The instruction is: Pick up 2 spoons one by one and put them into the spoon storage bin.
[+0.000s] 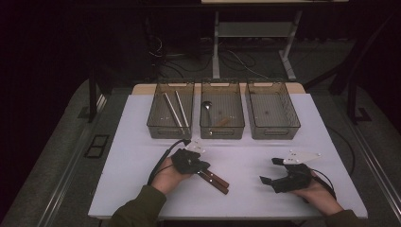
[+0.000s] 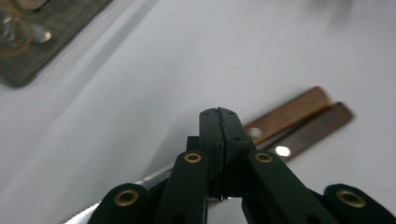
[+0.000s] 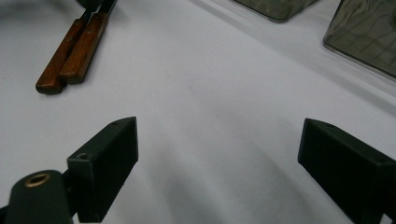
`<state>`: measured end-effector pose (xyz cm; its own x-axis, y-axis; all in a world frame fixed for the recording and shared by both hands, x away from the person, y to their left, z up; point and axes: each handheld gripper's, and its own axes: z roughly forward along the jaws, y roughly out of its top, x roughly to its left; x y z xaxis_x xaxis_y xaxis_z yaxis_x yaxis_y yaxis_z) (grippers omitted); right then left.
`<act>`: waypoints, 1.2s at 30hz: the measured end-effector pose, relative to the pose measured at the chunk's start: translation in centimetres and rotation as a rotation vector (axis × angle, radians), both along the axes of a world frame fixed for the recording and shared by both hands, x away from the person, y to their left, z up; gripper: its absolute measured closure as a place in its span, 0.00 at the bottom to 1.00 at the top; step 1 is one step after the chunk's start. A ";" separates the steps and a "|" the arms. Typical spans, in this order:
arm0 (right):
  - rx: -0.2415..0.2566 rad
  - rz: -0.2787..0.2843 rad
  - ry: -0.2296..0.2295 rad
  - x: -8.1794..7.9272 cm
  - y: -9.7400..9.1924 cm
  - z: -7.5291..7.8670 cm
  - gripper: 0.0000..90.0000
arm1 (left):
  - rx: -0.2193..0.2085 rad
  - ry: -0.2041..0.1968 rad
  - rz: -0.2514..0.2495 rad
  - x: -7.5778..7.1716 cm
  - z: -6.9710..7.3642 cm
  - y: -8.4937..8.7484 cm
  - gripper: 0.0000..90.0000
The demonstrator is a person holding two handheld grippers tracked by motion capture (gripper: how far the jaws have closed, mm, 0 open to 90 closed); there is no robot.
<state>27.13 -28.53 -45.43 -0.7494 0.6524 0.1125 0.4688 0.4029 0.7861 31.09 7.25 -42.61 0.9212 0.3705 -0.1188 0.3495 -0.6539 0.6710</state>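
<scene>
Sorting cutlery into three bins, by the look of it, and roughly halfway through. Already stowed: two long metal pieces (image 1: 176,109) in the left bin (image 1: 156,124), a spoon (image 1: 207,106) plus a small brown item in the middle bin (image 1: 222,132). Nothing visible in the right bin (image 1: 293,127). Left on the white table (image 1: 142,156): two wooden-handled knives (image 1: 215,181) lying side by side, touching, near the front edge. Left gripper (image 1: 201,166) over the blade end of the pair, jaws pressed fully together; blades running beneath them, hard to tell whether actually pinched or merely under the tips. Right gripper (image 1: 268,171) resting well apart to the right, jaws spread wide and holding nothing. Remaining, probably: securing the knives and dropping them into a bin, likely the vacant one.
</scene>
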 end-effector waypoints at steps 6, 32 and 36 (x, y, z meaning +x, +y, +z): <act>-0.002 0.003 -0.001 -0.1 0.1 0.0 0.13 | -0.026 0.048 -0.093 -3.1 -0.3 -0.9 0.99; -0.002 0.003 -0.002 0.0 0.1 0.0 0.13 | 0.044 -0.007 -0.115 -1.2 -1.6 -5.4 0.99; -0.004 0.005 -0.001 0.0 0.2 0.0 0.13 | 0.042 -0.009 -0.101 -0.6 -1.6 -5.7 0.99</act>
<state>27.10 -28.33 -45.41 -0.7527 0.6492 0.1094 0.4663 0.4084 0.7847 30.45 1.58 -44.25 0.9552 0.2798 -0.0964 0.2740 -0.7133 0.6450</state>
